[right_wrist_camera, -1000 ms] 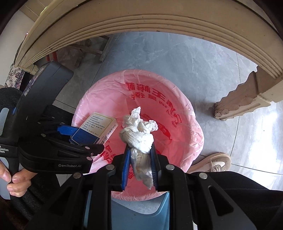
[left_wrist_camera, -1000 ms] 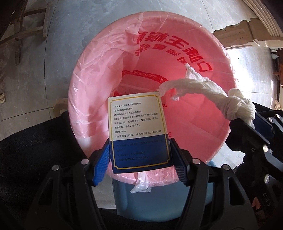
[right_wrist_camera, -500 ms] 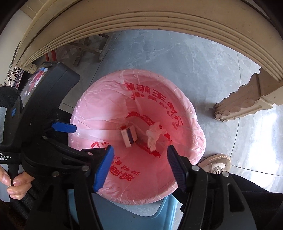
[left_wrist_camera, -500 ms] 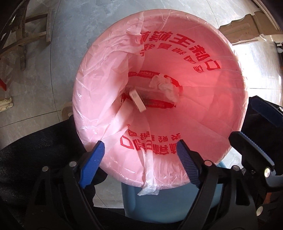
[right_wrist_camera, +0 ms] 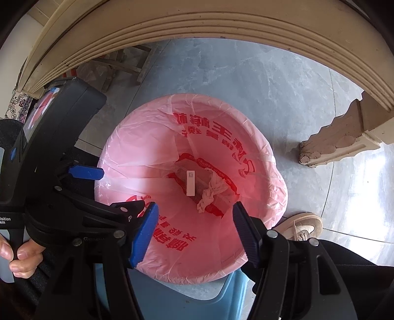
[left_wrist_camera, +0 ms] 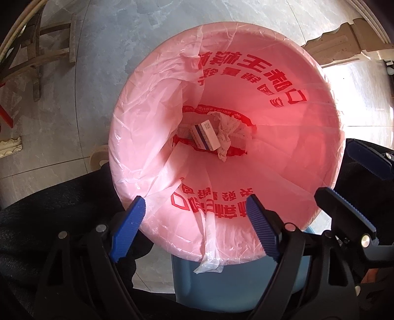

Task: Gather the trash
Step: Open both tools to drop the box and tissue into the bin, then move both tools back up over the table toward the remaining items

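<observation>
A blue bin lined with a pink bag [left_wrist_camera: 283,152] [right_wrist_camera: 256,177] stands on the floor below both grippers. A small white and blue medicine box [left_wrist_camera: 204,135] [right_wrist_camera: 190,183] and a knotted white tissue [left_wrist_camera: 225,137] [right_wrist_camera: 211,193] lie at the bottom of the bag, side by side. My left gripper [left_wrist_camera: 194,226] is open and empty above the bin's near rim. My right gripper [right_wrist_camera: 195,232] is open and empty above the near rim too. The right gripper's fingers [left_wrist_camera: 344,211] show at the right edge of the left wrist view.
A cream table edge [right_wrist_camera: 197,22] arches overhead, with a carved table leg [right_wrist_camera: 339,137] to the right of the bin. A wooden stool [left_wrist_camera: 37,56] stands at the left. A beige shoe [right_wrist_camera: 303,225] rests by the bin. The floor is grey tile.
Both grippers opened and let go: the medicine box and the tissue dropped into the bag and now lie at its bottom. Both grippers have stayed over the bin.
</observation>
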The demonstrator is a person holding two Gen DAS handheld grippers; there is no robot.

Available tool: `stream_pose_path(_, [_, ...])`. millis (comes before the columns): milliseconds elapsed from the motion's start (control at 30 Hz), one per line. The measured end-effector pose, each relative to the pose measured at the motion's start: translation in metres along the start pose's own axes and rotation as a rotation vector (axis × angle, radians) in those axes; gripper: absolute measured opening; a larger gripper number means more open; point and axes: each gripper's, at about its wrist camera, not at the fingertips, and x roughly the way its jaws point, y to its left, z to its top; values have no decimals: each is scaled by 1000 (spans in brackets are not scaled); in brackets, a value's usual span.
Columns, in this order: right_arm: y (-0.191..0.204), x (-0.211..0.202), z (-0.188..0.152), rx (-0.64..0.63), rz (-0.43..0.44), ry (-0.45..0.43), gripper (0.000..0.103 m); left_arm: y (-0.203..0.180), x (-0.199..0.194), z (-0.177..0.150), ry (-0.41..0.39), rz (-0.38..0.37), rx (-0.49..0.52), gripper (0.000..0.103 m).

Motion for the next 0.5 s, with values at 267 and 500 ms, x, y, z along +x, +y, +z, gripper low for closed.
stream_pose_path(267, [0, -20, -4, 10, -21, -47, 62, 7, -20, -4, -66, 23, -39, 82])
stream_pose_path(500, [-3, -83, -9, 36, 5, -165, 71, 26, -97, -31, -224, 40, -85, 82])
